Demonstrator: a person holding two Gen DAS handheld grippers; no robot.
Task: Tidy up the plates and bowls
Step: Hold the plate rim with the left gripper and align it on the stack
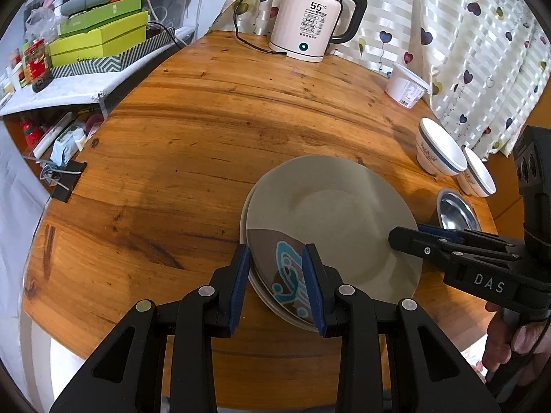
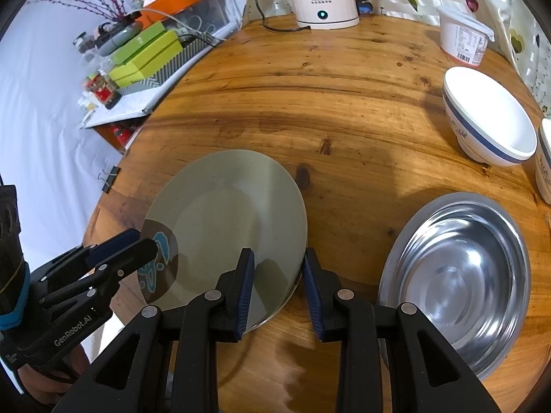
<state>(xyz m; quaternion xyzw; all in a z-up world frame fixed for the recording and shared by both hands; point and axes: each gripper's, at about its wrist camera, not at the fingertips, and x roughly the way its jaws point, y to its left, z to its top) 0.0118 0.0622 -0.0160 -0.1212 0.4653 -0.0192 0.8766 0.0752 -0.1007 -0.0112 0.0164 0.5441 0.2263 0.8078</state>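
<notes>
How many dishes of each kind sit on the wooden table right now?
Plates, stacked: at least 2, a beige plate over a patterned plate; lower rims unclear
White bowls with blue bands: 2
Steel bowl: 1
Total: at least 5

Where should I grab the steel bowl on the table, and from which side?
Take the steel bowl by its broad flat rim on the near edge, coming from the right tool side. It sits upright and apart from the plates, so that rim is free.
</notes>
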